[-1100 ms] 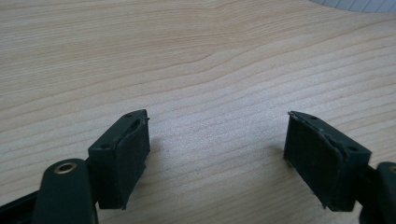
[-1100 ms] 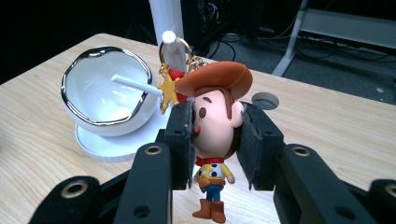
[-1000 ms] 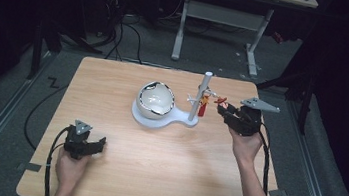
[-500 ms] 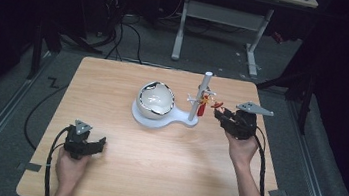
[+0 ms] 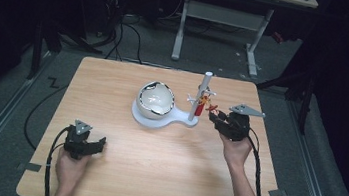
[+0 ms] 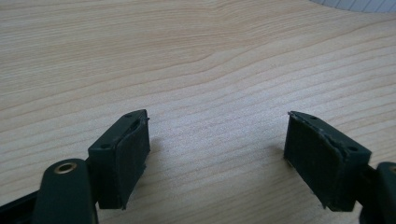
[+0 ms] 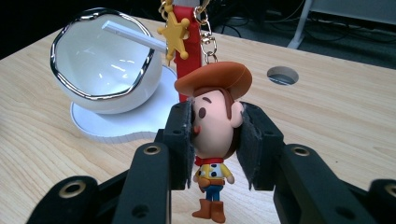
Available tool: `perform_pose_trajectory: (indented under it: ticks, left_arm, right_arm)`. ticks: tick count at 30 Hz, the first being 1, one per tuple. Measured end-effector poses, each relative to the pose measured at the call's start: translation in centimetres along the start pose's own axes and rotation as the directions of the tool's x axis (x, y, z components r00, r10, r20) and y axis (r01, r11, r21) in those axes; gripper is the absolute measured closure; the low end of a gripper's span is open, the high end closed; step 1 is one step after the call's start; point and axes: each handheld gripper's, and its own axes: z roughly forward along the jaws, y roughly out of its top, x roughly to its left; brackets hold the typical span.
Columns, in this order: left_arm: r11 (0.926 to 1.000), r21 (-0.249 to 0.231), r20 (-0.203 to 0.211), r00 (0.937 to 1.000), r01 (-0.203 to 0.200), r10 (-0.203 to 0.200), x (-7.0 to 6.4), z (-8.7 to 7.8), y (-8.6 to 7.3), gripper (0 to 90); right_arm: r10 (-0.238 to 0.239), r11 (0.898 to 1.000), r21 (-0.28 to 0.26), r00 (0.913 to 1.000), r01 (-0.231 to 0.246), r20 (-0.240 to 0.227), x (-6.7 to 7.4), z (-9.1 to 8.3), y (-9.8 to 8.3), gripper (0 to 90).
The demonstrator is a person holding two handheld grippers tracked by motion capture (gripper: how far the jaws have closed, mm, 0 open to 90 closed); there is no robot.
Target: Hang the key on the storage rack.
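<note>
Clearly the work centres on a cowboy figure keychain (image 7: 212,140), a small toy with a brown hat, whose head is pinched between the pads of the right tongs (image 7: 214,140). Its chain and a red strap (image 7: 186,51) with a yellow star charm (image 7: 173,32) run upward out of the right gripper view toward the white post (image 5: 201,99) of a stand, so the toy sits just beside that post, above the wooden surface (image 5: 153,176). Seen from the high view, the right tongs (image 5: 216,117) point at the post from its right side, and the red and yellow bits (image 5: 202,104) hang close against it. Whether the ring is on one of the post's pegs or already free cannot be made out.

Beyond the post, on the same white base (image 5: 160,119), rests a round white bowl with a shiny rim (image 5: 155,97), tilted open.

My reading is that the step in hand is either hanging the keychain on the stand or lifting it off; the next move calls for guiding the ring along the peg without tugging the light stand over.

Well apart, near the front left corner, the left tongs (image 6: 217,144) rest low over bare wood, spread wide with nothing between them.
</note>
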Motion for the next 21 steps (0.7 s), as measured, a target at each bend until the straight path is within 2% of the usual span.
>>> perform_pose_trajectory:
  ticks: [21]
  left_arm:
    - [1.0000,0.000,0.000,1.0000,0.000,0.000,0.0,0.0,0.0,22.9]
  right_arm:
    - [-0.005,1.000,0.021,1.0000,0.005,-0.006,0.9,2.0,-0.2,66.0]
